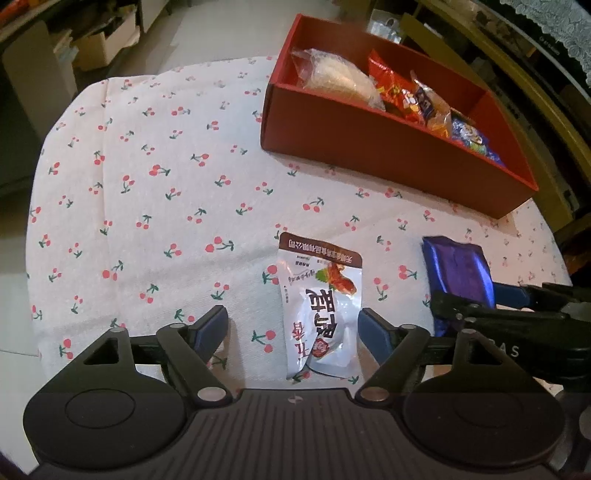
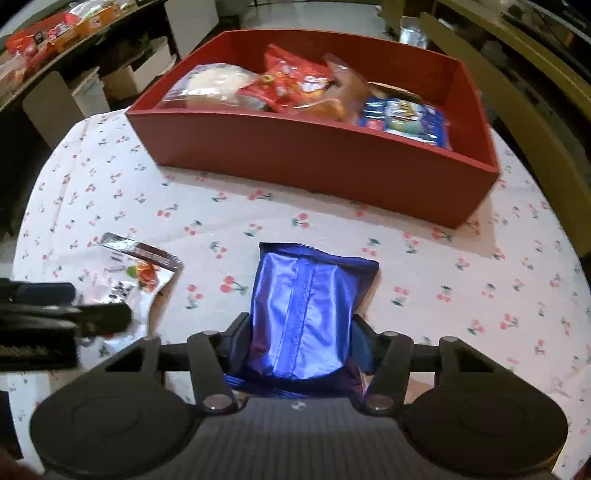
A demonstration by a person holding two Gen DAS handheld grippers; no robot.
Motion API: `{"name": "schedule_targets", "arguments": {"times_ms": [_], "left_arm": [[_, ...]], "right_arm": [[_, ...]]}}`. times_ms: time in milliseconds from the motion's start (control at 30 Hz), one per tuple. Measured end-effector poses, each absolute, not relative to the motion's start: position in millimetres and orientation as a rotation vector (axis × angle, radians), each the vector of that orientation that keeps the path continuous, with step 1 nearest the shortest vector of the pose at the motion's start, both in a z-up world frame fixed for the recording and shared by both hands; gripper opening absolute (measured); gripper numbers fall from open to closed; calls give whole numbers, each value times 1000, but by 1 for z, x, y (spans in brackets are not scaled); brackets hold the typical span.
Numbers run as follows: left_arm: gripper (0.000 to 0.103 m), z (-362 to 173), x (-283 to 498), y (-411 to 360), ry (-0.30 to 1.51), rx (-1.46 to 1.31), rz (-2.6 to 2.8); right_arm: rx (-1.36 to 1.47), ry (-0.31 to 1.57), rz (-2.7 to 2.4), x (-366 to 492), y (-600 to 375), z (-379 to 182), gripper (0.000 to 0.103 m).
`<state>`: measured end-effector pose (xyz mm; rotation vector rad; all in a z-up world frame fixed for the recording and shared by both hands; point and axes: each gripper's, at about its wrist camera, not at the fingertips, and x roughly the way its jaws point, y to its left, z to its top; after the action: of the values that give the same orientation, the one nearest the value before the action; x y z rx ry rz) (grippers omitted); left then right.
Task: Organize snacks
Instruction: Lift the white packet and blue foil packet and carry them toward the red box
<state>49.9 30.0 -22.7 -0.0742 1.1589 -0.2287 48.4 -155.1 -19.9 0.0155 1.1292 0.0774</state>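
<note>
A red box (image 1: 388, 155) (image 2: 314, 162) stands at the far side of the table and holds several snack packets. A white snack pouch (image 1: 321, 306) (image 2: 125, 284) lies flat on the cherry-print cloth. My left gripper (image 1: 293, 325) is open, with the pouch between its fingers, nearer the right one. My right gripper (image 2: 301, 334) is shut on a shiny blue snack packet (image 2: 303, 306) (image 1: 458, 273), which sticks out forward between the fingers. Whether the packet is off the cloth I cannot tell. The right gripper also shows at the right edge of the left wrist view.
The cherry-print tablecloth (image 1: 147, 184) (image 2: 480, 295) covers a round table. A yellow-green chair frame (image 2: 517, 110) stands behind the box on the right. A side counter (image 2: 55, 33) with more packets is at the far left, with storage boxes below it.
</note>
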Motion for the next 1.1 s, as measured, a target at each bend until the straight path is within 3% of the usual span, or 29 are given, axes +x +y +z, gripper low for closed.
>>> {"name": "schedule_targets", "arguments": {"times_ms": [433, 500, 567, 600, 1100], "left_arm": [[88, -33, 52, 11, 1177, -19, -265], [84, -34, 52, 6, 1163, 14, -255], [72, -33, 51, 2, 1148, 51, -230], [59, -32, 50, 1, 1139, 64, -230], [54, -10, 45, 1, 1103, -20, -273]], "right_arm": [[112, 1075, 83, 24, -177, 6, 69], [113, 1069, 87, 23, -177, 8, 69], [118, 1068, 97, 23, -177, 9, 69], [121, 1066, 102, 23, -177, 10, 69], [167, 992, 119, 20, -187, 32, 69]]}}
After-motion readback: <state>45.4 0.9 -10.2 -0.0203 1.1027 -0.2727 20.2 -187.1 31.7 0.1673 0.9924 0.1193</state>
